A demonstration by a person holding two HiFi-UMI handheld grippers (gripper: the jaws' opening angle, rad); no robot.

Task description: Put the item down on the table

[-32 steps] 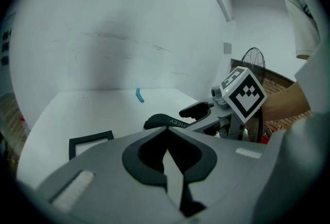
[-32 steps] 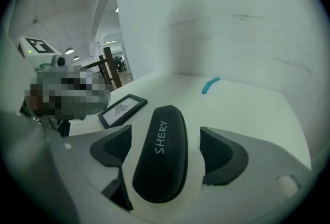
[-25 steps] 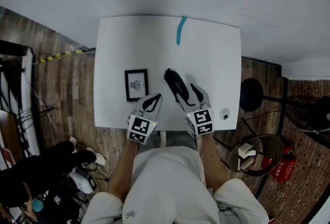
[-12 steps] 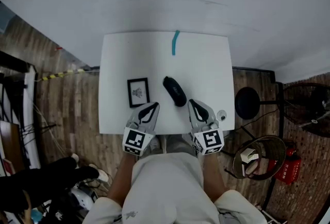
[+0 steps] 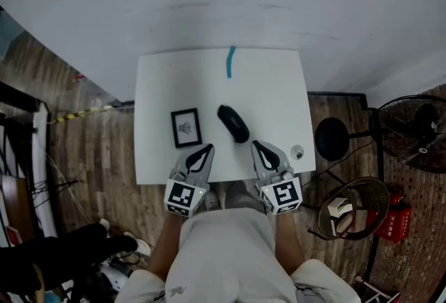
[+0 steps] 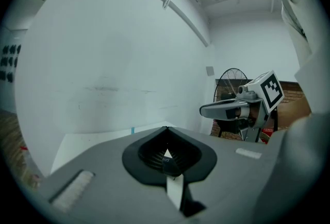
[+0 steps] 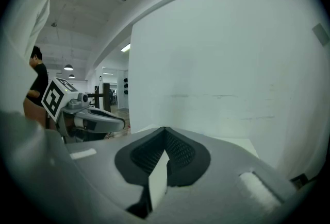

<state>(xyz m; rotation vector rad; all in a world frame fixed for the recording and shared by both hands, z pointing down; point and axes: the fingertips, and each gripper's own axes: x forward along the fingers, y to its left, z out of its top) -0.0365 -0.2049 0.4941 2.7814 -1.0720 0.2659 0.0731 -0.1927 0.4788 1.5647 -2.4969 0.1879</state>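
No legible text, brand or number was found. Marker cube (image 5: 182,196) of left gripper (image 5: 206,151) and marker cube (image 5: 281,195) of right gripper (image 5: 256,147) carried black-and-white square code patterns only, no characters. Black item (image 5: 233,123): any print was too small to read. Framed picture (image 5: 186,127) showed small dark figure, no readable caption.

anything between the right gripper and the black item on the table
Nothing visible. Only bare table lies between the right gripper, whose jaws have just closed empty, and the item. The frame sits off to its left.
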